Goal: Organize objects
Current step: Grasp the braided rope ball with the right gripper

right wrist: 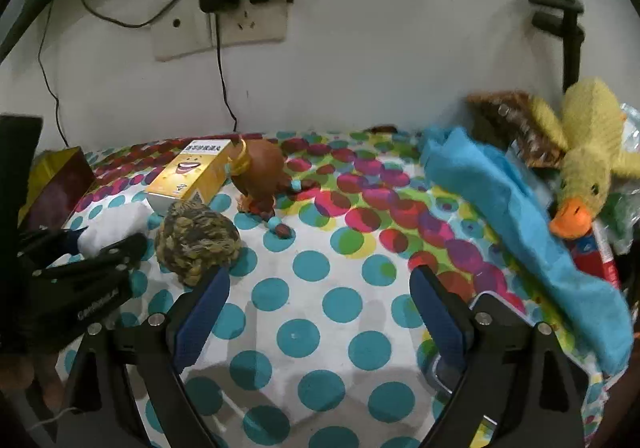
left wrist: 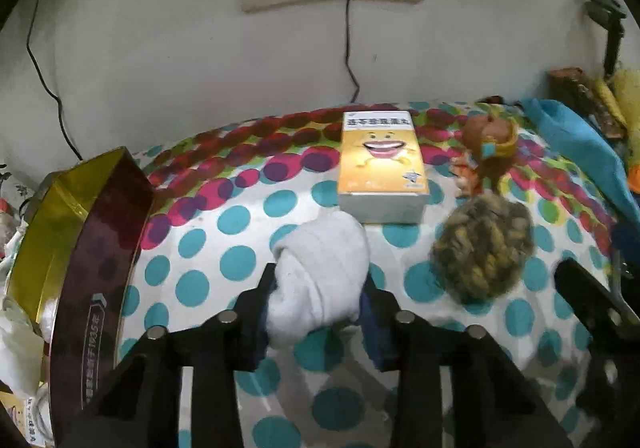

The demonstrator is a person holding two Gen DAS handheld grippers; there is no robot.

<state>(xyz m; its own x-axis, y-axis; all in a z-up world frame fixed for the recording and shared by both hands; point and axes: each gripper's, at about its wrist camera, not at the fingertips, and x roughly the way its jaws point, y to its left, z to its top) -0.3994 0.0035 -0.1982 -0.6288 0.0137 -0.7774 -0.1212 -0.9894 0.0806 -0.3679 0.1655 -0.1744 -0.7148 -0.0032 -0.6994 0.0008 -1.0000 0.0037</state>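
My left gripper (left wrist: 320, 284) is shut on a rolled white sock (left wrist: 320, 272), which rests on the dotted tablecloth (left wrist: 224, 232). Just beyond the sock lies a yellow box with a smiling face (left wrist: 380, 160). A woven rope ball (left wrist: 484, 244) sits to its right, with a brown doll figure (left wrist: 488, 144) behind. My right gripper (right wrist: 320, 284) is open and empty over the cloth (right wrist: 320, 312). The rope ball (right wrist: 196, 240) touches or nearly touches its left finger, beside the box (right wrist: 192, 172), the doll (right wrist: 260, 176) and the sock (right wrist: 112, 228).
A gold and maroon tin (left wrist: 92, 248) stands at the left, holding white items. A blue cloth (right wrist: 520, 224), a yellow plush duck (right wrist: 584, 168) and packets lie at the right. The wall with sockets and cables (right wrist: 220, 28) stands behind.
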